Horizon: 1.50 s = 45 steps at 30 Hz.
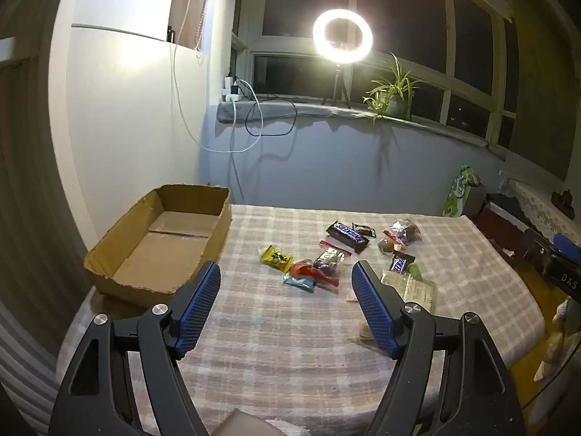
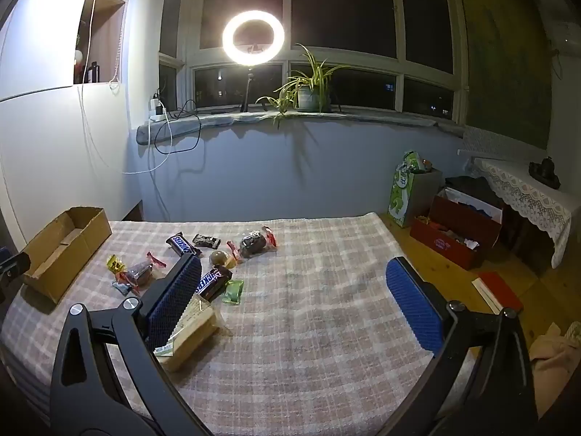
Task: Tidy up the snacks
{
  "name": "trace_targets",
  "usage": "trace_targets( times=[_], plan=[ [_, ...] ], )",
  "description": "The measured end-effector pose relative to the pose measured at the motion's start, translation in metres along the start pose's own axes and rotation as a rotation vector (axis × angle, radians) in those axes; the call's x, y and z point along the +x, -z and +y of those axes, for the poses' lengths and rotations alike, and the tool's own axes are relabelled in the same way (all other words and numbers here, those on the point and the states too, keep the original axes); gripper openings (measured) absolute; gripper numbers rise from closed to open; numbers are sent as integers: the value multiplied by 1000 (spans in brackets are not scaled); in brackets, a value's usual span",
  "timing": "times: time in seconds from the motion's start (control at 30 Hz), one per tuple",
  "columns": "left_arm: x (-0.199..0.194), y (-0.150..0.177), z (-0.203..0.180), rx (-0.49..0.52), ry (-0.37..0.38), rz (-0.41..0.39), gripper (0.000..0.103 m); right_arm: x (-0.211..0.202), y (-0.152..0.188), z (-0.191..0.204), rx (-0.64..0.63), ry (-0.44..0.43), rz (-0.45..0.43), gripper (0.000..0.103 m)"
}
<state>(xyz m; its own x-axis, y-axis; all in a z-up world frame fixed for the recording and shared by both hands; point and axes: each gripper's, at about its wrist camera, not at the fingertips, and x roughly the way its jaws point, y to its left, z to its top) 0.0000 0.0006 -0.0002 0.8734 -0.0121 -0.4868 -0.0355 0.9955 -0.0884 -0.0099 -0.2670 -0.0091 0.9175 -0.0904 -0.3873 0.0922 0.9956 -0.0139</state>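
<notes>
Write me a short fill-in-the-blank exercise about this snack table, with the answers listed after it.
1. The cardboard box holds ____ snacks.
2. Both the left hand-held gripper and the right hand-held gripper have their jaws ____.
3. The snacks lie on a ____ cloth.
4. On the windowsill beside the ring light stands a potted ____.

Answers: no; open; checked; plant

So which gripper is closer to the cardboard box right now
Left. The left gripper hovers open just right of the cardboard box. The right gripper sits farther right, beyond the scattered snacks.
</notes>
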Motion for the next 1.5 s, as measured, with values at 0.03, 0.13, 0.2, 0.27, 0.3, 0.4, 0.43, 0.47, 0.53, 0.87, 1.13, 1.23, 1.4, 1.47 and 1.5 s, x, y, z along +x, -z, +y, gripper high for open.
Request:
trace_targets(
  times=[0.03,0.13,0.2,0.27,0.3,0.4,0.43,0.47,0.53,0.87,1.13,1.23,1.4,1.47,1.5],
  plan=[
    [0,0,0,2,0,0,75,-1,0,0,-2,2,4,103],
    [0,0,0,4,4,1,75,-1,-1,0,1,-3,3,103],
    [0,-1,0,9,7,-3,75,-2,-1,-1,7,-2,-6,103],
    [-1,-2,0,11,10,-8,75,-4,-1,-2,11,-4,-11,103],
    [-1,-3,1,12,11,-11,75,-4,-1,-2,11,-1,-12,103],
    [-2,-4,5,11,15,-16,75,-4,0,-6,11,-1,-16,103],
    [-4,-3,7,5,3,-18,75,-5,-2,-5,11,-1,-17,103],
    [-4,-5,6,7,1,-19,75,-4,-4,-5,12,-1,-18,103],
    [-9,-3,1,10,-3,-24,75,-6,-6,-5,12,-1,-21,103],
    [-11,-6,1,9,-3,-25,75,-8,-5,-3,14,1,-31,103],
    [-11,-6,1,6,-1,-27,75,-6,-3,-3,14,0,-33,103],
    [-11,-6,0,6,-3,-27,75,-10,-3,-2,12,0,-34,103],
    [-11,-6,0,5,-1,-28,75,-10,-5,-1,13,2,-33,103],
    [-11,-5,1,5,0,-29,75,-10,-5,-1,13,0,-32,103],
    [-11,-5,1,5,0,-28,75,-9,-4,-1,13,-1,-31,103]
  ],
)
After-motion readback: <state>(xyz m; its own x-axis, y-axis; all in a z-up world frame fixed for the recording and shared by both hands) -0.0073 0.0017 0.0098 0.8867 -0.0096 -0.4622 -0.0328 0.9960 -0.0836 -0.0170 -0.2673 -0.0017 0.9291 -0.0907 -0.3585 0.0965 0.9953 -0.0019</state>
